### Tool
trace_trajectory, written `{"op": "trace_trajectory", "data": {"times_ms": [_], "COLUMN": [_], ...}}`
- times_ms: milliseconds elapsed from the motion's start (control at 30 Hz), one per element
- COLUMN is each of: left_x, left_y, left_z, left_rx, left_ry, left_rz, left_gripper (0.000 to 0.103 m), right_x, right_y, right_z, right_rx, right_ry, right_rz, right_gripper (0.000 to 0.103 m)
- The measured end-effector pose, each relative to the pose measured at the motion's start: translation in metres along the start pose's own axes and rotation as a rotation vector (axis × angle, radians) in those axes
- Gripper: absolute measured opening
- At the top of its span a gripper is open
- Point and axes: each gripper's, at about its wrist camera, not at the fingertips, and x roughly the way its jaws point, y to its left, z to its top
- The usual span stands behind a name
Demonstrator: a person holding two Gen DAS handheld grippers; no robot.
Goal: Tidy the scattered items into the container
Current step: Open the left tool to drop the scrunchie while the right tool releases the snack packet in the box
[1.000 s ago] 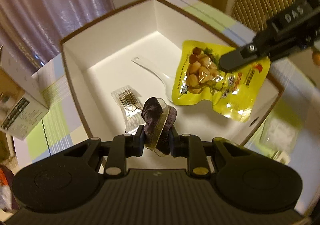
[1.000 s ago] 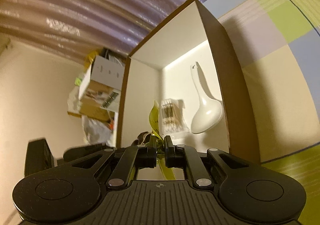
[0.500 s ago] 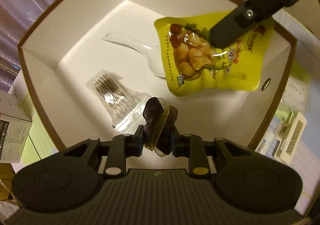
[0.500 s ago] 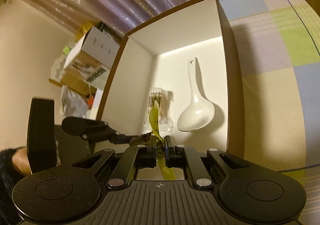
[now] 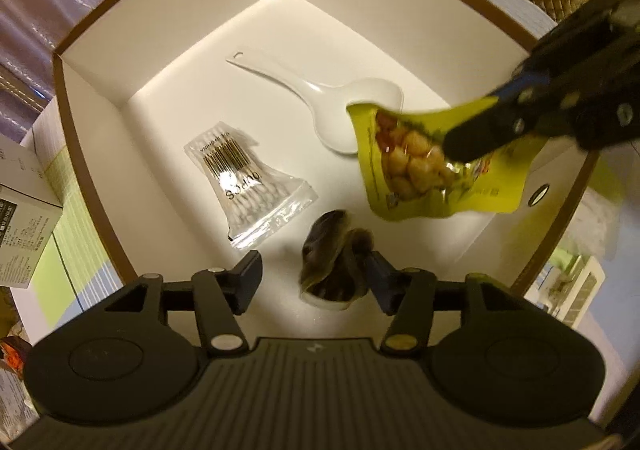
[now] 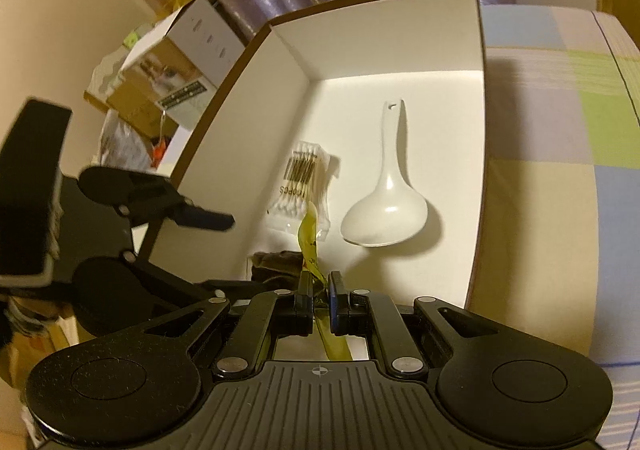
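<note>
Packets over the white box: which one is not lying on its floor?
The yellow snack pouch, pinched in the right gripper above the floor; the clear cotton-swab packet lies flat.

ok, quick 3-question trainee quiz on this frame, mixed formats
1. True or false: the yellow snack pouch lies flat on the floor of the box.
2. Which item sits between the left gripper fingers? A) white spoon B) dark hair scrunchie C) cotton swab pack
3. Fill in: the right gripper is shut on the ____.

Key: 1 false, it hangs from the right gripper; 2 B, the jaws are opening around it; 3 yellow snack pouch.
</note>
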Motion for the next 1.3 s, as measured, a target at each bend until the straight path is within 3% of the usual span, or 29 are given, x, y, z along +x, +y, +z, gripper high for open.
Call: {"op": "trace_trajectory", "data": {"times_ms": [100,400,467,533,600,700,1067,1100,1133,1167,1300], "left_x": [-0.004,-0.016,-0.019,-0.02,-0.021,-0.022,-0.036,-0.038,-0.039,-0.04,-0.047], "left_y": [0.001,-0.007,-0.008,-0.007,-0.006,-0.005,-0.003,-0.003,-0.004,-0.004,-0.01], "left_z": [0.0,0.004,0.003,0.003,0.003,0.002,-0.004,-0.004,-0.005,-0.005,-0.006], "left_rx": [-0.018,-0.043,-0.048,-0.054,-0.059,-0.064,-0.105,-0.112,-0.121,-0.128,-0.138], "left_ry": [-0.006,-0.04,-0.046,-0.051,-0.054,-0.06,-0.082,-0.085,-0.086,-0.087,-0.095], "left_rz": [0.018,0.063,0.071,0.076,0.084,0.092,0.126,0.126,0.125,0.125,0.147], "left_gripper": [0.063,0.071,0.073,0.074,0.075,0.075,0.08,0.081,0.082,0.082,0.085], "right_x": [0.004,0.016,0.016,0.013,0.009,0.009,-0.02,-0.023,-0.024,-0.027,-0.036], "right_y": [0.004,0.019,0.02,0.028,0.04,0.05,0.055,0.055,0.056,0.057,0.058], "right_z": [-0.001,-0.01,-0.011,-0.015,-0.019,-0.022,-0.019,-0.02,-0.021,-0.023,-0.025], "right_rx": [-0.046,-0.233,-0.254,-0.305,-0.366,-0.415,-0.34,-0.336,-0.333,-0.331,-0.304], "right_ry": [0.008,0.051,0.061,0.052,0.029,0.035,0.044,0.043,0.036,0.022,-0.014], "right_rz": [-0.015,-0.076,-0.077,-0.032,-0.039,-0.061,-0.153,-0.161,-0.171,-0.186,-0.196], "right_gripper": [0.01,0.011,0.024,0.066,0.079,0.079,0.08,0.085,0.097,0.1,0.101]}}
